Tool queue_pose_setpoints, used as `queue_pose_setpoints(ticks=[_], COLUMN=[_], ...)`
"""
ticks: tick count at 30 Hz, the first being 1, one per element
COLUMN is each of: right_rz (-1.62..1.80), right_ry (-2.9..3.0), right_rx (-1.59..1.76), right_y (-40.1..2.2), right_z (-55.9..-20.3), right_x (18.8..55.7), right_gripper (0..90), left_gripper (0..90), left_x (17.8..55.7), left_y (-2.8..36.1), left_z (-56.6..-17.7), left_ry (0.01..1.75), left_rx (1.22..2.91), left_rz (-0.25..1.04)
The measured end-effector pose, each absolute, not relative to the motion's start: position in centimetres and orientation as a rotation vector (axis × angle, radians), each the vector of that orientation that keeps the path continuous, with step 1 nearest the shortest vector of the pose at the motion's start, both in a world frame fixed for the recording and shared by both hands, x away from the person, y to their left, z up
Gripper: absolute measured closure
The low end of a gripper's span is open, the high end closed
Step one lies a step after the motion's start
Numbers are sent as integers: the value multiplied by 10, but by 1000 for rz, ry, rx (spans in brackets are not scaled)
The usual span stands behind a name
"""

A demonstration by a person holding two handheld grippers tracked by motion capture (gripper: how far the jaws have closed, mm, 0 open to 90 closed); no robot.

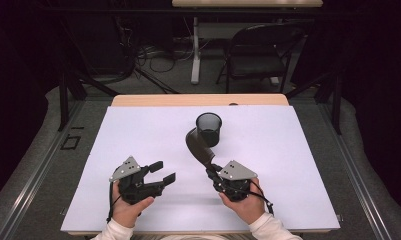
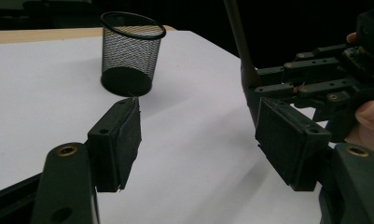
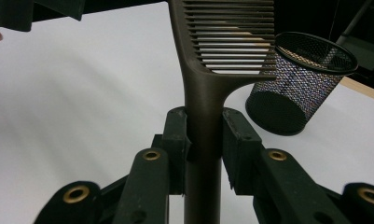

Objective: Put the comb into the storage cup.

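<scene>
While spread wide under everything, white table cover (image 1: pixel 138 135) lying flat over wooden tabletop (image 1: pixel 198 100), light edge showing at the far side. Beyond the table, black folding chair (image 1: pixel 258 50) standing on the grey floor. Near mid-table, toward the far side, black mesh pen cup (image 1: pixel 209 128) upright, open mouth up, nothing visible inside. Down front, right gripper (image 1: pixel 211 172) clamped tight on the handle of a dark brown comb (image 1: pixel 199 145), both pads pressed against the handle in the right gripper view, comb (image 3: pixel 208 88) rising between them. Toothed head angled up and away toward the cup, reaching just beside its rim in the high view; touching or not, can't tell. Comb lifted clear of the cover, held only by the handle end. Over on the other side, left gripper (image 1: pixel 163 171) parted about midway, gripping nothing, bare white cover showing between the pads in the left gripper view, tips pointing across toward the right gripper and the comb handle. Well apart from the cup.
</scene>
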State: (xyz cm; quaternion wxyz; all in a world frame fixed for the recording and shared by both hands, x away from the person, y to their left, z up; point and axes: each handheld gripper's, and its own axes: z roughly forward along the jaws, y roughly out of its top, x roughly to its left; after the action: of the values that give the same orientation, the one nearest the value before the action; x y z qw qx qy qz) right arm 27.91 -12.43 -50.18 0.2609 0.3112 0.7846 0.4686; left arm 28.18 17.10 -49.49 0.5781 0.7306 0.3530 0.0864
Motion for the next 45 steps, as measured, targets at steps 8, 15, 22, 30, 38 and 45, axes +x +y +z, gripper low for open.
queue_pose_setpoints(ticks=[8,15,22,30,38,45], right_rz=[1274,1276,1273,1277,1274,1260], right_ry=[2111,2105,2108,2103,2104,2090], right_rx=[834,825,815,802,786,770], right_y=[-125,-122,-120,-118,-116,-115], right_z=[-501,-501,-502,-502,-502,-503], right_x=[277,276,275,274,273,273], right_gripper=[726,726,726,726,726,727], left_gripper=[343,387,426,466,486,535], left_x=[289,293,296,302,308,314], left_y=[157,159,165,164,159,152], left_z=[-486,-474,-469,-460,-453,-449], left_ry=[837,867,914,936,939,925], left_rx=[1662,1629,1619,1638,1659,1675], left_rz=[120,102,44,2,-25,-67])
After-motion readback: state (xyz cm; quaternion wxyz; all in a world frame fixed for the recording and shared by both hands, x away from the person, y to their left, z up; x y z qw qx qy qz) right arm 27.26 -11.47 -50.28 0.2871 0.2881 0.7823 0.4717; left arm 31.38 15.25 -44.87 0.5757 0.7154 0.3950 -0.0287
